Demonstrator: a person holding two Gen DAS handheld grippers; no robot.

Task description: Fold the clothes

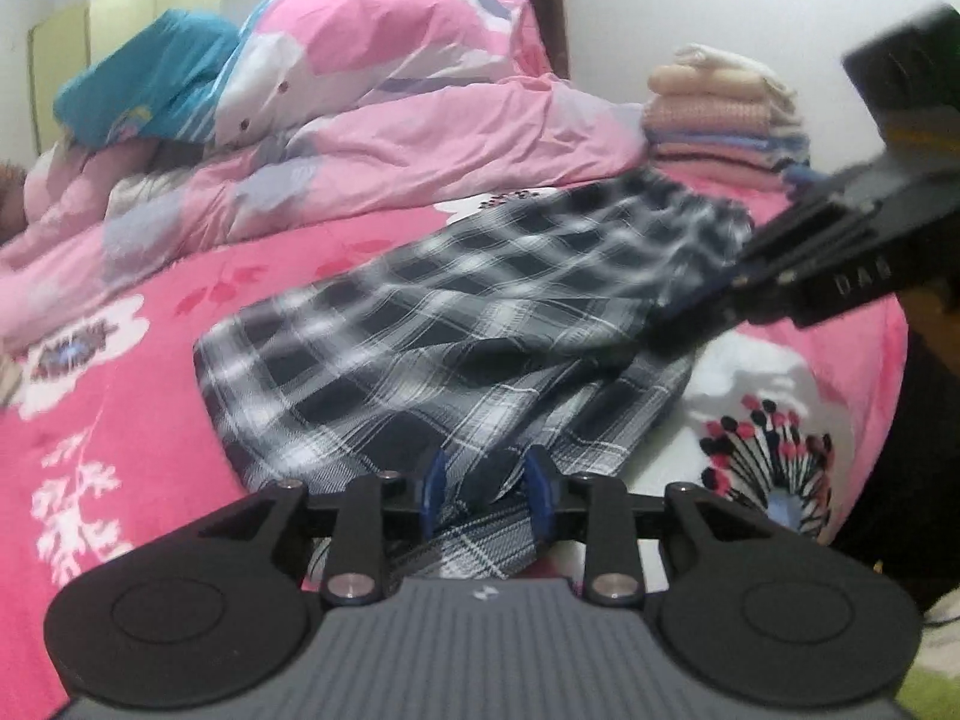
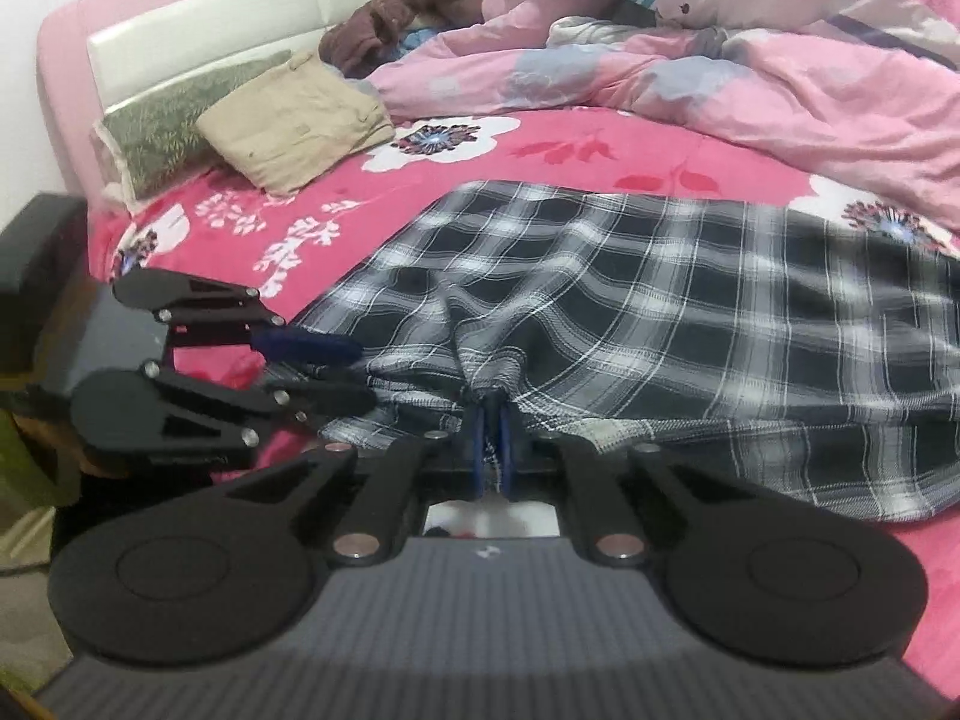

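Room: bedroom; bed (image 2: pixel 600 150) w/ bright pink floral sheet fills both views, white-and-pink headboard (image 2: pixel 198 18) at far end.
Bedding: rumpled pink duvet (image 1: pixel 420 120) heaped along far side of bed, well apart from the work area.
Garment: black-and-white plaid garment (image 2: pixel 660 300), looks like shorts or a shirt, can't tell which. Lies spread on the sheet near the bed's near edge, top layer already laid over a lower layer, lower hem peeking out below.
Left gripper: left gripper (image 1: pixel 487 489), blue fingers (image 1: pixel 433 483) parted a little, a fold of plaid between them. Pads don't look pressed on the cloth, so grip seems let go.
Right gripper: right gripper (image 2: pixel 492 450), fingers nearly closed, pinching a bunched bit of plaid edge; cloth puckers toward the pinch.
Step in hand: my read, end of a fold-over. One side set down and freed, other side not yet let go.
Next move: prob. right fingers open and back off w/o dragging the edge, then smooth the pucker and square the layers before the next fold.
Other clothes: folded stack of pale knits (image 1: pixel 720 114) at far corner; beige folded item (image 2: pixel 294 120) by a green pillow (image 2: pixel 162 120) near headboard.
Risk: pulling away too fast could shift the top layer off the lower one.
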